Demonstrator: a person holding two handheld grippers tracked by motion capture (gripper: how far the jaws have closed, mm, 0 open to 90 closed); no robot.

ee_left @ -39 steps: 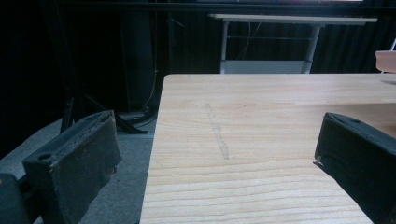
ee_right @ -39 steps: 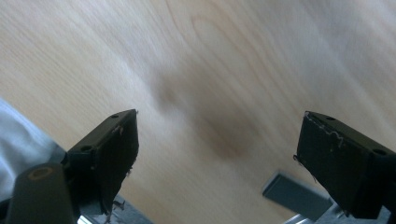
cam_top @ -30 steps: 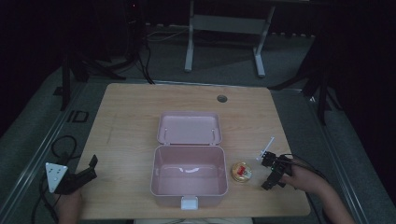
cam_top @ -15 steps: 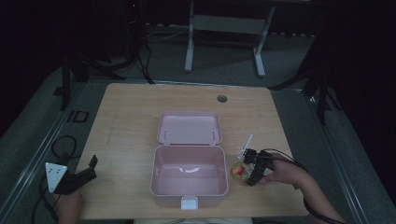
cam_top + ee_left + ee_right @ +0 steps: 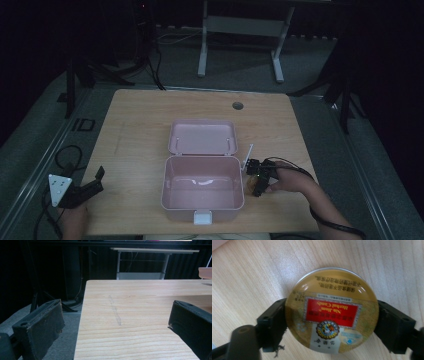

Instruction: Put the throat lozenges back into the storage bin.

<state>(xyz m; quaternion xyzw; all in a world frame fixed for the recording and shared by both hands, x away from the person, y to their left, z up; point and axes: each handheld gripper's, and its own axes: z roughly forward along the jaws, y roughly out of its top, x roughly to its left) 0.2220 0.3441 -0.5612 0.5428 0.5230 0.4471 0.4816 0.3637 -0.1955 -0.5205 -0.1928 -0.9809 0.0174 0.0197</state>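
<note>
A round gold candy tin (image 5: 332, 310) with a red label lies flat on the wooden table (image 5: 135, 130). My right gripper (image 5: 332, 317) is shut on it, one black jaw pressed to each side. In the high view that gripper (image 5: 256, 186) sits just right of an open, empty pink lunch box (image 5: 202, 206), whose lid (image 5: 202, 137) lies back flat. My left gripper (image 5: 97, 180) rests at the table's front left corner, apart from the box. Its jaws stand wide open over bare wood (image 5: 115, 322), with nothing between them.
A round cable hole (image 5: 238, 106) is set in the tabletop near the far edge. A white table frame (image 5: 240, 30) stands on the floor beyond. Cables (image 5: 70, 155) lie on the floor to the left. The table's left edge (image 5: 81, 322) runs beside my left jaw.
My right gripper has moved left to the candy tin beside the box and closed its jaws on the tin's sides. The left gripper has not moved.
</note>
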